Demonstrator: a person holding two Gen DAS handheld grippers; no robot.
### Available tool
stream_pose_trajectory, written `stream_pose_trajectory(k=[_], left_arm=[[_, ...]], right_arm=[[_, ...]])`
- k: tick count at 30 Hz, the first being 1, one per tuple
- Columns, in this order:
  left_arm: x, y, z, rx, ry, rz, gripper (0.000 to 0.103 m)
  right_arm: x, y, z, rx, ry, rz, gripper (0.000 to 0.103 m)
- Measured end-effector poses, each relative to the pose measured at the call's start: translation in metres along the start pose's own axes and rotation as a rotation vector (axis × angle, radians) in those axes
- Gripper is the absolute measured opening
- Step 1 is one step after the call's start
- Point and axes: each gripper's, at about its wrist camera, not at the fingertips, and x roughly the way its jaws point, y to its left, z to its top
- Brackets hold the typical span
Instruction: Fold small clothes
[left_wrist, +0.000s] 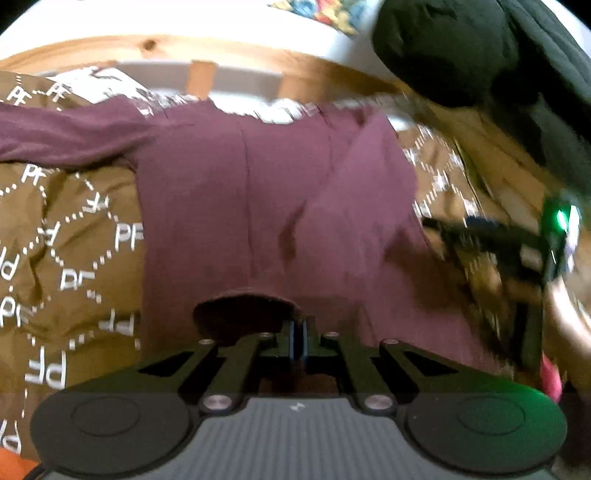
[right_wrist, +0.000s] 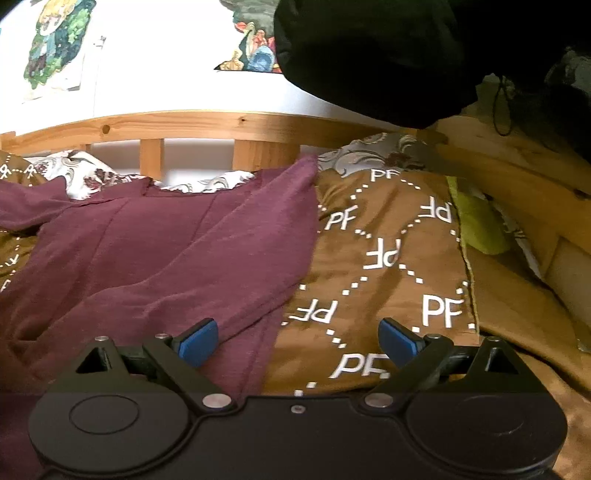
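While the maroon shirt (left_wrist: 266, 192) is lying spread across the brown printed bedcover (left_wrist: 74, 236), I am working at its near edge with both tools. My left gripper (left_wrist: 298, 332) is sitting right at the neckline (left_wrist: 243, 306), its fingers drawn fully together; the blue pads are meeting just beside the collar opening, and I cannot tell whether any fabric is pinched between them. My right gripper (right_wrist: 297, 341) is hanging with its fingers spread wide, one blue pad (right_wrist: 197, 341) over the shirt's side edge and the other (right_wrist: 397, 341) over bare bedcover, gripping nothing.

I am judging the shirt to be thin, light jersey: soft, limp, creasing easily, as the ridges and the flap doubled over on one side are showing. It is going to sag and drag rather than hold a shape, and the silky-looking bedcover may be letting it slide. A pinch on a doubled edge, at the collar seam or shoulder hem, looks safest, since a single layer could slip out. The wooden bed frame (right_wrist: 192, 122) is running behind, and a dark garment (right_wrist: 369, 55) is hanging above, well apart from the shirt
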Motion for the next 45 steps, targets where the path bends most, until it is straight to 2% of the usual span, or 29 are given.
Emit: stream_pose_trajectory(k=[2,4,6,7,8,9,11,12,15,16,18,21,25,28,31,32,33,35,38,42,44,45], left_arm=[[-0.001,0.0,-0.007,0.017,0.045,-0.017,0.004],[-0.002,0.002,-0.012,0.019,0.08,-0.037,0.011],[-0.005,0.004,-0.016,0.019,0.108,-0.058,0.041],[-0.009,0.005,-0.017,0.012,0.101,-0.069,0.05],[-0.015,0.007,-0.02,0.003,0.082,-0.079,0.066],[-0.021,0.008,-0.021,-0.008,0.055,-0.085,0.076],[-0.03,0.009,-0.019,-0.016,0.006,-0.065,0.082],[-0.032,0.009,-0.016,-0.018,-0.021,-0.039,0.083],[-0.031,0.01,-0.006,-0.033,-0.087,0.102,0.084],[-0.026,0.011,-0.001,-0.045,-0.09,0.162,0.084],[-0.013,0.016,0.008,-0.087,-0.073,0.226,0.084],[0.005,0.023,0.018,-0.14,-0.027,0.275,0.084],[0.022,0.024,0.023,-0.149,0.019,0.331,0.084],[0.028,0.02,0.019,-0.148,0.047,0.314,0.082],[0.032,0.014,0.014,-0.134,0.081,0.285,0.075],[0.035,0.011,0.014,-0.129,0.089,0.279,0.073],[0.036,0.008,0.014,-0.123,0.094,0.273,0.07],[0.037,0.004,0.012,-0.116,0.097,0.267,0.068],[0.038,0.001,0.013,-0.118,0.1,0.264,0.068],[0.037,0.002,0.013,-0.14,0.1,0.26,0.068],[0.037,0.003,0.012,-0.149,0.1,0.258,0.068],[0.036,0.004,0.012,-0.15,0.099,0.258,0.068]], right_arm=[[0.001,-0.001,-0.001,0.002,0.008,-0.012,0.094],[0.002,-0.001,-0.002,0.003,0.017,-0.02,0.094],[0.002,-0.001,-0.002,-0.004,0.022,-0.029,0.094],[0.002,-0.001,-0.003,-0.009,0.026,-0.035,0.095],[0.002,0.0,-0.003,-0.018,0.028,-0.042,0.095],[0.002,0.0,-0.003,-0.027,0.031,-0.047,0.097],[0.002,0.003,-0.005,-0.063,0.025,-0.071,0.098],[0.003,0.005,-0.007,-0.096,0.017,-0.093,0.098],[0.007,0.015,-0.011,-0.222,-0.017,-0.146,0.098],[0.01,0.018,-0.012,-0.262,-0.027,-0.154,0.098],[0.02,0.026,-0.013,-0.355,-0.049,-0.166,0.098],[0.038,0.036,-0.011,-0.438,-0.057,-0.164,0.097],[0.061,0.043,-0.004,-0.449,-0.108,-0.185,0.095],[0.068,0.042,-0.003,-0.437,-0.154,-0.208,0.087],[0.064,0.033,0.001,-0.373,-0.217,-0.211,0.071],[0.06,0.03,0.002,-0.356,-0.243,-0.214,0.058],[0.056,0.028,0.002,-0.34,-0.27,-0.224,0.037],[0.051,0.024,0.004,-0.316,-0.289,-0.21,0.026],[0.047,0.02,0.005,-0.295,-0.308,-0.188,0.0],[0.04,0.012,0.01,-0.249,-0.314,-0.165,0.0],[0.044,0.012,0.01,-0.28,-0.237,-0.126,0.0],[0.046,0.013,0.008,-0.297,-0.21,-0.134,0.003]])
